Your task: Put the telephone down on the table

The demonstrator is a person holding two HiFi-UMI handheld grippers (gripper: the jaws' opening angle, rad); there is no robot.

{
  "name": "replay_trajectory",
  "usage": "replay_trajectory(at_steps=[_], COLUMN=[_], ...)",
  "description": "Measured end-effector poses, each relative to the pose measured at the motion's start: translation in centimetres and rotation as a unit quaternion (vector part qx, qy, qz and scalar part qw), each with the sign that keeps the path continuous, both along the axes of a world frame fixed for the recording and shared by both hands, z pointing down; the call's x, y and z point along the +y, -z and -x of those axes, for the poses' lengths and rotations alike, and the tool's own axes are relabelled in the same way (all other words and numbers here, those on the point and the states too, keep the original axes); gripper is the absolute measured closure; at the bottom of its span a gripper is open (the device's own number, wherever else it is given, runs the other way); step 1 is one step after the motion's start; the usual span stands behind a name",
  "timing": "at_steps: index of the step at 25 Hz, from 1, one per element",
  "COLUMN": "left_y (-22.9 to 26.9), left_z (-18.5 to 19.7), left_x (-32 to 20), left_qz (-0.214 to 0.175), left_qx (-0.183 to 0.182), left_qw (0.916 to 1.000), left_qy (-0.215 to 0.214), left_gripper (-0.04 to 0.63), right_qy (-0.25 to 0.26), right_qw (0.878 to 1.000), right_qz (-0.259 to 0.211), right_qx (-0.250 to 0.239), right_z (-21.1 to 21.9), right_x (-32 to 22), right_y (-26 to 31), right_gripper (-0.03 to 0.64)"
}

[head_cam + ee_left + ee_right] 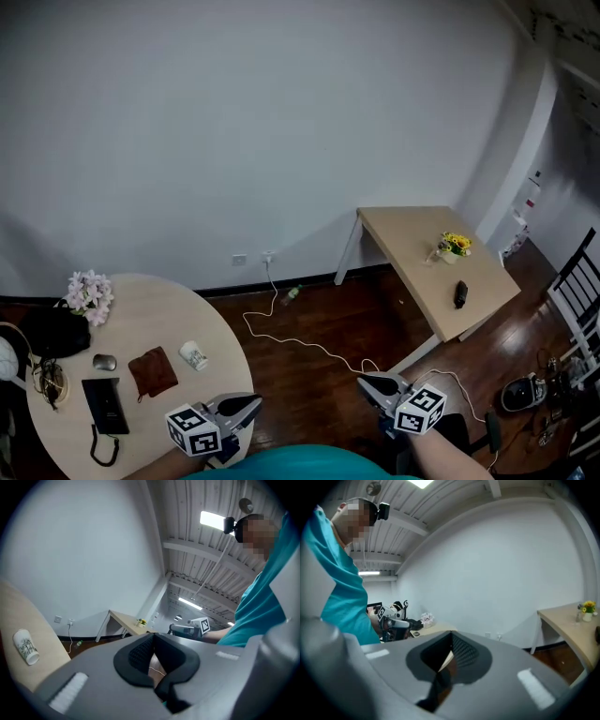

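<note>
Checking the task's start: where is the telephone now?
Head view, lower left: the telephone lies on the round table, just left of the brown pouch, below the mouse.

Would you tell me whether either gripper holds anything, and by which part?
Nothing is held: the left gripper and right gripper are both shut and empty; the telephone lies on the table.

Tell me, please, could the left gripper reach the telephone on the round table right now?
Probably yes: the left gripper hangs beside the round table, and the telephone lies uncovered close by. Its jaws are shut and would need opening.
</note>
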State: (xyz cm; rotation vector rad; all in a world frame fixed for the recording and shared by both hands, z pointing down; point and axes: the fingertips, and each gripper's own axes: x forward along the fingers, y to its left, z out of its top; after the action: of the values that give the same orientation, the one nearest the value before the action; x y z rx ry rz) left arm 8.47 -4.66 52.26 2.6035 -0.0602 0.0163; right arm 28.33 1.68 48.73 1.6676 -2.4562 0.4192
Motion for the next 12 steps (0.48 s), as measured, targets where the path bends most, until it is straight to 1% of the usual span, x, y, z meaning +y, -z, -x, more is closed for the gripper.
replay_trajectory(at_steps=[2,4,8,10,12], left_y=[-0.5,-1.1,-2.3,-2.7,-3.1], left_z=[-0.7,-1.1,-2.2,-4.3,-7.2], left_x=[-1.5,-3.2,-6.5,-7.4,-8.4], left_qz=[0.008,0.008,0.013,0.013,0.008], left_qx=[-0.004,-0.012,-0.024,-0.029,-0.037], left_qw=[0.9998,0.9992,0.9955,0.9931,0.9901], left_qy=[0.016,0.039,0.090,0.113,0.135], left_gripper=[0.589,0.589,0.589,0.589,0.589], right_qy=[-0.004,-0.001,0.021,0.039,0.064], right_qw=[1.000,1.000,0.999,0.999,0.997], right_qz=[0.003,0.004,-0.001,-0.008,-0.016], right_qx=[-0.006,-0.013,-0.025,-0.029,-0.026], right_z=[-2.0,-3.9,-7.5,-10.3,-13.4], right_x=[-1.6,-3.4,-7.5,-9.7,-11.8], right_y=[0.2,0.0,-1.1,-1.5,-2.0], right_gripper=[0.615,0.615,0.615,0.615,0.615])
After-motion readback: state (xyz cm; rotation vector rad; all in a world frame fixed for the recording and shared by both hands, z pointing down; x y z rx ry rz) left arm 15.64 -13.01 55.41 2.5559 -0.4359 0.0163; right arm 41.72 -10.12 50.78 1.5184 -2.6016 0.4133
